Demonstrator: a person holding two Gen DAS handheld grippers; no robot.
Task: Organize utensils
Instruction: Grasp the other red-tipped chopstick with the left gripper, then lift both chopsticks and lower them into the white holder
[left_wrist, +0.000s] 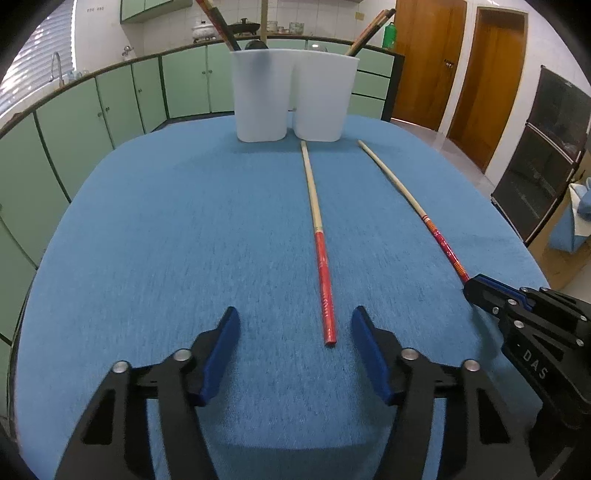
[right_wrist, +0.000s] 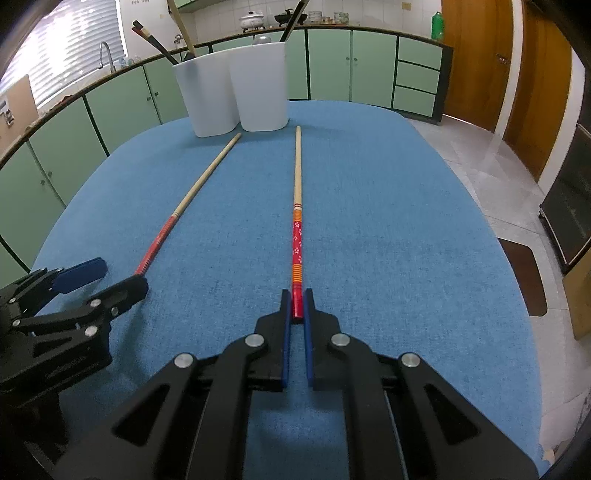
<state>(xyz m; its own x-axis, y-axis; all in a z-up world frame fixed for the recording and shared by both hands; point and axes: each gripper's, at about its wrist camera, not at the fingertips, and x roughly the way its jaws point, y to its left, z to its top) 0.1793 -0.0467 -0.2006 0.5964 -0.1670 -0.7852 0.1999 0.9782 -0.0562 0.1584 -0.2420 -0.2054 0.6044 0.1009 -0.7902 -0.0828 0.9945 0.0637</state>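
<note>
Right claw (right_wrist: 297, 295): clamped on the red end of the flowered chopstick (right_wrist: 297, 206), which lay on the blue counter (right_wrist: 406, 221).
Left claw (left_wrist: 295, 325): apart, astride the plain red chopstick's (left_wrist: 319, 236) end.
Holder (left_wrist: 291, 96): white, beyond both tips.

Your surface (left_wrist: 155, 229) wears plain blue cloth. At 12 o'clock stand two white cups (left_wrist: 291, 96). One chopstick (left_wrist: 318, 236) is tan with a solid red end; the other chopstick (right_wrist: 297, 221) is tan, then orange stripes and white-flowered red. Each hand-held gripper (right_wrist: 296, 310) is black with blue pads (left_wrist: 221, 354).

Both wrist views low over table (left_wrist: 147, 229), facing white holder (left_wrist: 293, 94), shared
</note>
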